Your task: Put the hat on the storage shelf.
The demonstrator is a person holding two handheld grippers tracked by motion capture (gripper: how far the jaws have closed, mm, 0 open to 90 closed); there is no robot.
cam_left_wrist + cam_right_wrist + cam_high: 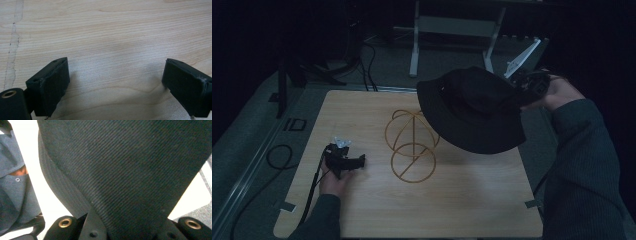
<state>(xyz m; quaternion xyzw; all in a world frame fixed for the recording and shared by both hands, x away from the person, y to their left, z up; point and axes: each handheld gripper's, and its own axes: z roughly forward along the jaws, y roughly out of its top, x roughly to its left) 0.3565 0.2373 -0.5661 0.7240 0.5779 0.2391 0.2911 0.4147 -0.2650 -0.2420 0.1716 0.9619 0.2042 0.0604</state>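
- High view: the right gripper (532,82) is held up past the table's (362,205) far right corner, its jaws clamped on the brim of a black hat (472,107).
- Right gripper view: dark ribbed hat (125,170) cloth runs down between the jaws and covers most of the frame.
- The hat hangs in the air over the far right part of the table, tilted, its low edge just above the right side of a gold wire stand (412,145).
- The stand sits near the table's middle, a ring base with hoops rising from it.
- Left gripper view: the left gripper (115,82) has its jaws wide apart over bare wood (105,30), nothing between them.
- High view: the left gripper (344,159) rests low near the table's left edge, well apart from the stand, cable (314,187) trailing toward the near edge.
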